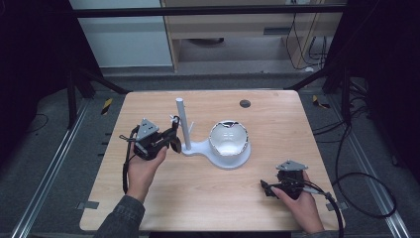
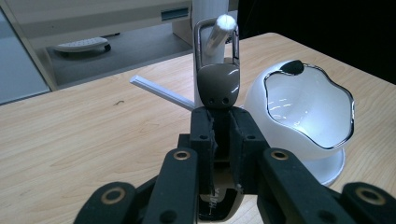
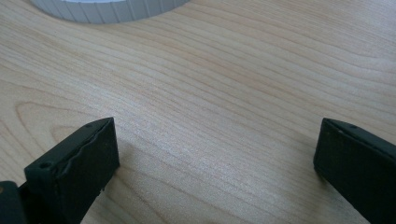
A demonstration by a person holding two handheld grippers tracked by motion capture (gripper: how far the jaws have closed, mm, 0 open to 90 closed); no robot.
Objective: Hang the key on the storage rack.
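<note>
Left gripper view showed the left gripper (image 2: 219, 122) clamped on a key fob (image 2: 218, 86), its ring (image 2: 217, 35) at the stand's peg (image 2: 219, 35); hooking was underway. The right gripper (image 3: 215, 149) rested wide open, empty. Next: slide the ring farther on, then release.

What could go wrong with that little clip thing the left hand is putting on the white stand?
1. The left gripper pinches the keyring clip only by its lower end, so it might twist or slip out.
2. The clip's metal loop sits right at the tip of a white peg on the stand; a small wobble may make it miss.
3. Pushing sideways might tip or slide the stand, and the shiny bowl sits on its base.
</note>
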